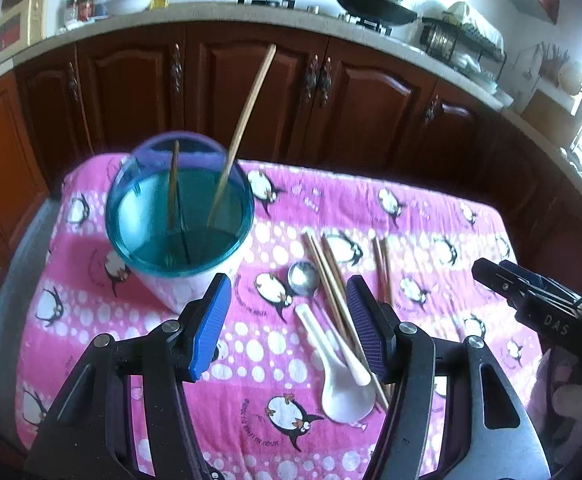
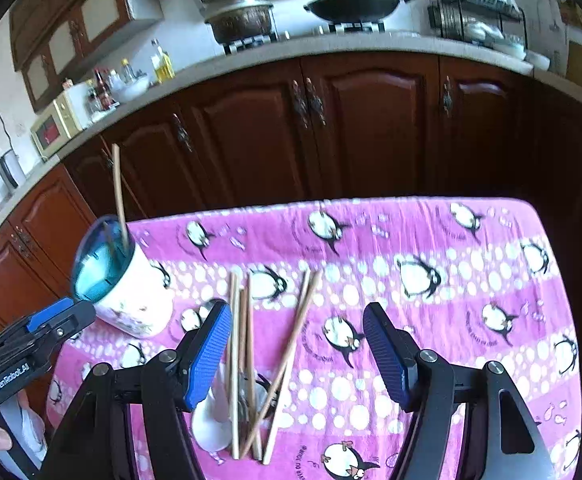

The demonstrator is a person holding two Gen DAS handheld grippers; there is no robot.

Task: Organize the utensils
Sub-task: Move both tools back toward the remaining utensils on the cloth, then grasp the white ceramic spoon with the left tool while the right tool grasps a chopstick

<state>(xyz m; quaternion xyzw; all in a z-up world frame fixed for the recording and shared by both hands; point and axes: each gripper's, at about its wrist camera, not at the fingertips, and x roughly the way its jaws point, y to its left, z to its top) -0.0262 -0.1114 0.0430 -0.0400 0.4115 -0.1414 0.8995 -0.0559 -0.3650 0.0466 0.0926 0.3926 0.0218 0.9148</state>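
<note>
In the left wrist view a white utensil holder (image 1: 179, 216) with a blue rim stands at the back left of the pink penguin cloth (image 1: 431, 248), with two chopsticks (image 1: 247, 120) leaning inside it. To its right lie several loose chopsticks (image 1: 331, 280), a metal spoon (image 1: 303, 278) and white ceramic spoons (image 1: 343, 384). My left gripper (image 1: 289, 320) hovers open over the spoons, holding nothing. My right gripper (image 2: 297, 352) hangs open above the loose chopsticks (image 2: 291, 344), beside a white spoon (image 2: 211, 420), with the holder (image 2: 123, 284) to its left.
Dark wooden cabinets (image 1: 251, 92) run close behind the table. The counter above carries a pot (image 2: 243, 20), a wok (image 2: 351, 6), a dish rack (image 2: 479, 12), bottles and a microwave (image 2: 55, 128). The cloth's far edge (image 2: 331, 200) ends just before the cabinets.
</note>
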